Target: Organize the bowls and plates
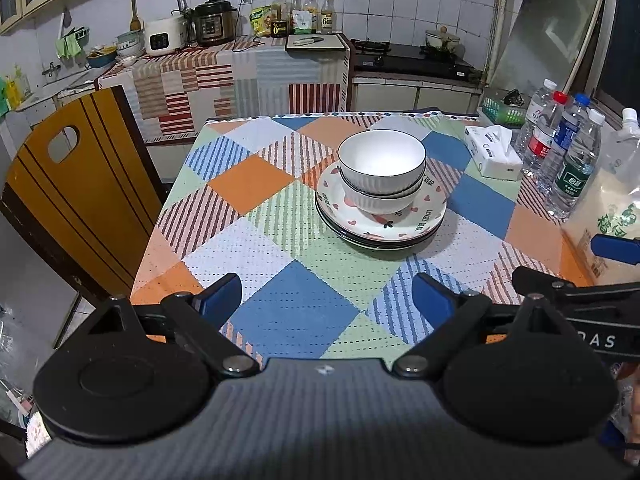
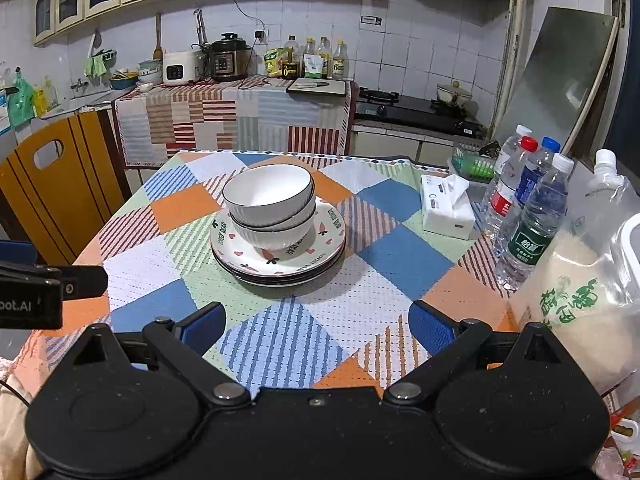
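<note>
Two white bowls (image 1: 382, 164) sit nested on a stack of plates (image 1: 380, 220) at the centre of the table (image 1: 280, 240). The left gripper (image 1: 326, 300) and right gripper (image 2: 316, 326) hover near the table's front edge, jaws wide apart, holding nothing. Water bottles (image 2: 532, 216) stand to the right.

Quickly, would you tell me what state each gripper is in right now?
Left gripper: open, holding nothing.
Right gripper: open, holding nothing.
</note>
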Tool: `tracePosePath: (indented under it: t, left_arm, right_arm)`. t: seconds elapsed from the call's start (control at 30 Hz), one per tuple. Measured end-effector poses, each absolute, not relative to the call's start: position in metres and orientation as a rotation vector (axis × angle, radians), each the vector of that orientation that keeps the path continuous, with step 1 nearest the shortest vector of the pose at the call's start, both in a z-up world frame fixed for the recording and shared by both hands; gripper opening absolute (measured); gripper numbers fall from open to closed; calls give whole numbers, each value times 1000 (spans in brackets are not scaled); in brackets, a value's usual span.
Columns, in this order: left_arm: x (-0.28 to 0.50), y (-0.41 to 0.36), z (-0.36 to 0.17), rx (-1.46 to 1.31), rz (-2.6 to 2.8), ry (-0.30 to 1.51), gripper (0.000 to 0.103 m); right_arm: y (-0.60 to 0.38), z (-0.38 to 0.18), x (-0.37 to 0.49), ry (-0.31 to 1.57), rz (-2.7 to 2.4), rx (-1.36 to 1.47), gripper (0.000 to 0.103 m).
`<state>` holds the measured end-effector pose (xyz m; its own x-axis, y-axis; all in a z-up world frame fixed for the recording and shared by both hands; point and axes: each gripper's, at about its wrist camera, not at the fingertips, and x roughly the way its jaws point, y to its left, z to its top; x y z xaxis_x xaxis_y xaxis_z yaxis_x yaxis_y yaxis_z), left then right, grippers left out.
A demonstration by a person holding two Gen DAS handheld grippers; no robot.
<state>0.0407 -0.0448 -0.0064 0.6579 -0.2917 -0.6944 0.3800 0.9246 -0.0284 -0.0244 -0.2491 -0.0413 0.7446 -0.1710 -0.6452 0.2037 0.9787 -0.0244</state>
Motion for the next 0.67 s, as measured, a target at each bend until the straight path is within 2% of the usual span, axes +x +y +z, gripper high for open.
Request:
tracePosePath:
  t: [0.67]
  left_arm:
    - [37,-38,-4,78,-349,740,97]
  right_arm:
    - [-254,-44,-26,711,-213,64,100]
